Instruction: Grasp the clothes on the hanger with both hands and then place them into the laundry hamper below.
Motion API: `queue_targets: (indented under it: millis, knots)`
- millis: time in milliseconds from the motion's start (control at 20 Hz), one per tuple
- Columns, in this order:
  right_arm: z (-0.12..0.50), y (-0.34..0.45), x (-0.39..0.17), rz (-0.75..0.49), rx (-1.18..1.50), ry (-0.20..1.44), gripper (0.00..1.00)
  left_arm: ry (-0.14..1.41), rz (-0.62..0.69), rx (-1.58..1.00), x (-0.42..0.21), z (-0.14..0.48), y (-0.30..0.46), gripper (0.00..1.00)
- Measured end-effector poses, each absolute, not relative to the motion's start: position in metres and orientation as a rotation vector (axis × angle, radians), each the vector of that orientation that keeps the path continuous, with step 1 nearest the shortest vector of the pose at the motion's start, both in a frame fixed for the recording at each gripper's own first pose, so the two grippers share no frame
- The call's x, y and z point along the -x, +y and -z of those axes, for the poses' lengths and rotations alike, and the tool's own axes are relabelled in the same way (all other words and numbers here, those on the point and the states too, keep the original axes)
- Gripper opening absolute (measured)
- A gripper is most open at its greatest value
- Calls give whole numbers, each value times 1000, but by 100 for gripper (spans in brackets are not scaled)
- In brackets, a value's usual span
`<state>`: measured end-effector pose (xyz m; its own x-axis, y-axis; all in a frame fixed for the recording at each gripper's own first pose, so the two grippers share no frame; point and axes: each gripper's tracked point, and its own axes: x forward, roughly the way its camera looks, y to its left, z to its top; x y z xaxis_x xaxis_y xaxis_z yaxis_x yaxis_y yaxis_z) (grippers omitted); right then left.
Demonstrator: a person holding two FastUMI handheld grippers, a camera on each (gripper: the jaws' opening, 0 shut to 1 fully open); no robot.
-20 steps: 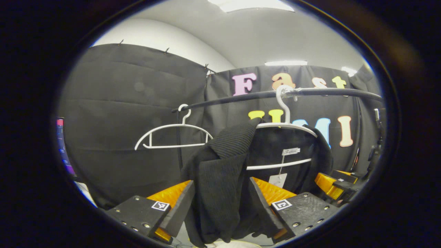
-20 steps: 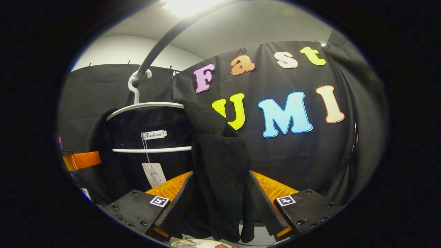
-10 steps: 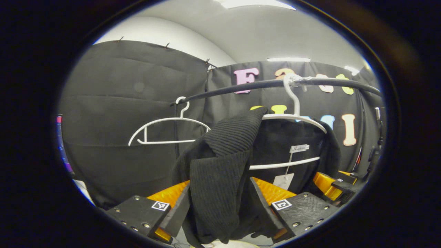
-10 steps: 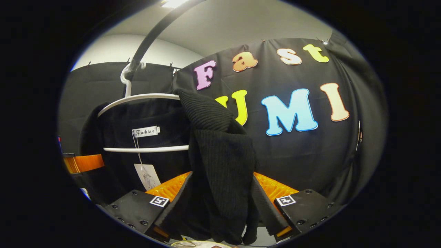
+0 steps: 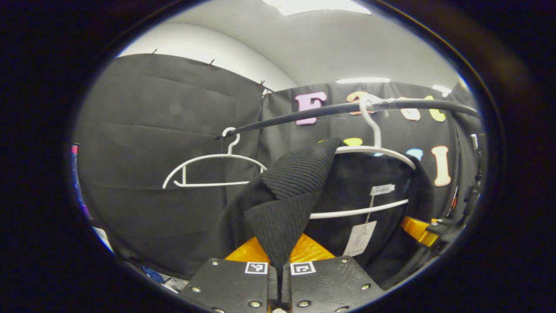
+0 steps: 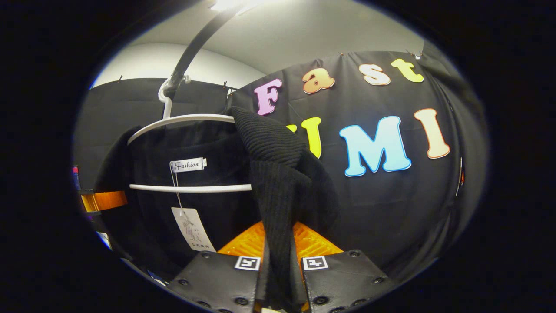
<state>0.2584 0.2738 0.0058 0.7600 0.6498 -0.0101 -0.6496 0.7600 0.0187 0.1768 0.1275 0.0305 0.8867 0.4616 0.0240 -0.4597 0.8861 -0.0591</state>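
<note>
A black knit garment point(image 5: 295, 174) hangs on a white hanger point(image 5: 378, 150) hooked over a dark rail point(image 5: 330, 111). My left gripper point(image 5: 279, 266) is shut on the garment's near shoulder fold, which rises straight out from between its fingers. In the right gripper view the same garment point(image 6: 278, 148) drapes off the other end of the hanger point(image 6: 186, 121). My right gripper point(image 6: 280, 267) is shut on that hanging fold. A white label and a paper tag point(image 6: 191, 228) dangle inside the collar. The right gripper point(image 5: 423, 230) shows low at the right of the left gripper view.
An empty white hanger point(image 5: 215, 169) hangs farther left on the same rail. Black cloth walls close in behind and to both sides. The left gripper point(image 6: 102, 200) shows at the left edge of the right gripper view, beside the garment.
Both grippers went from open around the garment's folds to shut on them. The cloth between the fingers is now pinched into a narrow strip.
</note>
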Motion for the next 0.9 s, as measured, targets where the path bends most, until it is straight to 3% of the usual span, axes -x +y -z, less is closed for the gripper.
queue_targets:
  millis: [100, 150, 250, 450, 900]
  knots:
    - [-1, 288, -260, -763, -53, 46, 21, -37, -448, 74, -179, -28, 119, 4]
    - [-9, 275, -245, -796, -67, 54, 7, -41, -436, 67, -177, -30, 117, 4]
    - [-6, 281, -245, -850, -76, 66, 2, -37, -417, 47, -177, -33, 108, 5]
    - [-9, 274, -250, -840, -103, 74, 2, -9, -403, 8, -177, -35, 95, 0]
    - [-29, 245, -267, -740, -161, 34, 2, -34, -434, -18, -147, -56, 100, 2]
